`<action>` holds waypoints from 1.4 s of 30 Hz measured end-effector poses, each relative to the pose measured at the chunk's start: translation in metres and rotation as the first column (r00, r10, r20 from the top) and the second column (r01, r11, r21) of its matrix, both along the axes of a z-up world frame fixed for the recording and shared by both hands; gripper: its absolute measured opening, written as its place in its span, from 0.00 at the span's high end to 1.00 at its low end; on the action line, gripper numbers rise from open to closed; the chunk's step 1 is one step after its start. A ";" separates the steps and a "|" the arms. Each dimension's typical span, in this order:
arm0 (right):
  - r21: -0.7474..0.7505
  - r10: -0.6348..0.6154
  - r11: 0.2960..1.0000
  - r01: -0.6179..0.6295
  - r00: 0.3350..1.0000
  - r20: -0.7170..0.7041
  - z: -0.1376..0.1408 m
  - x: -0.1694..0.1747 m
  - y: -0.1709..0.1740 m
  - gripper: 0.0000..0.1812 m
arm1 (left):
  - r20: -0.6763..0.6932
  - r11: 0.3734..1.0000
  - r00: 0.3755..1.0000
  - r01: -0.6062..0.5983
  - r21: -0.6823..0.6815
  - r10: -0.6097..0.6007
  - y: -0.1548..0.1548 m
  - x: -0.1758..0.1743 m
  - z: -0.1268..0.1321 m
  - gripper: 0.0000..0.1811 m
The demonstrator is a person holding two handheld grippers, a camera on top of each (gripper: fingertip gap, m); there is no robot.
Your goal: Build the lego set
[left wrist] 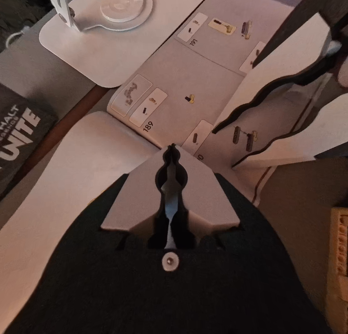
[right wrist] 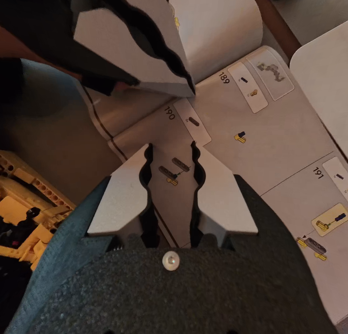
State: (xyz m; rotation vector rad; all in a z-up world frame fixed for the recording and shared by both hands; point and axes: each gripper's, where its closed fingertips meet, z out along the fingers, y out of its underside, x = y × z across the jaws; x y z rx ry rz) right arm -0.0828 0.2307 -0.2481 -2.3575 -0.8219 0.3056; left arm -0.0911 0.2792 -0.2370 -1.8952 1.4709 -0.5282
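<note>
The open instruction booklet (left wrist: 188, 71) lies flat, with drawn build steps on its pages, and it fills the right side of the right wrist view (right wrist: 244, 165). My left gripper (left wrist: 172, 146) is shut, its tips at the booklet's near edge with no brick visible between them. It also shows in the right wrist view (right wrist: 193, 93), tips down on the page edge. My right gripper (right wrist: 171, 144) is open and empty just above a drawn step. In the left wrist view it (left wrist: 233, 97) comes in from the right. A partly built yellow lego model (right wrist: 28, 202) stands to its left.
A white flat stand base (left wrist: 94, 42) with a round disc (left wrist: 122, 5) lies beyond the booklet. A dark box with white writing (left wrist: 18, 136) sits at the left. A white curved sheet (left wrist: 75, 165) lies beside the booklet. The yellow model's edge (left wrist: 339, 240) shows at the right. Tip to tip, the grippers are about 5 cm apart.
</note>
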 end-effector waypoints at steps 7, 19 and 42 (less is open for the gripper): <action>-0.017 -0.049 0.999 0.048 0.998 -0.036 0.009 0.003 -0.008 0.78 | 0.023 1.000 1.000 0.004 -0.014 -0.003 0.001 0.002 0.001 1.00; 0.084 -0.507 0.861 0.501 0.859 0.071 0.095 0.194 -0.197 0.73 | 0.161 0.996 0.986 -0.020 -0.083 0.034 0.001 0.001 0.048 0.85; -0.030 -0.421 0.906 0.422 0.907 0.015 0.014 0.162 -0.310 0.87 | 0.249 0.999 0.968 0.017 0.029 -0.023 0.003 -0.013 0.101 0.85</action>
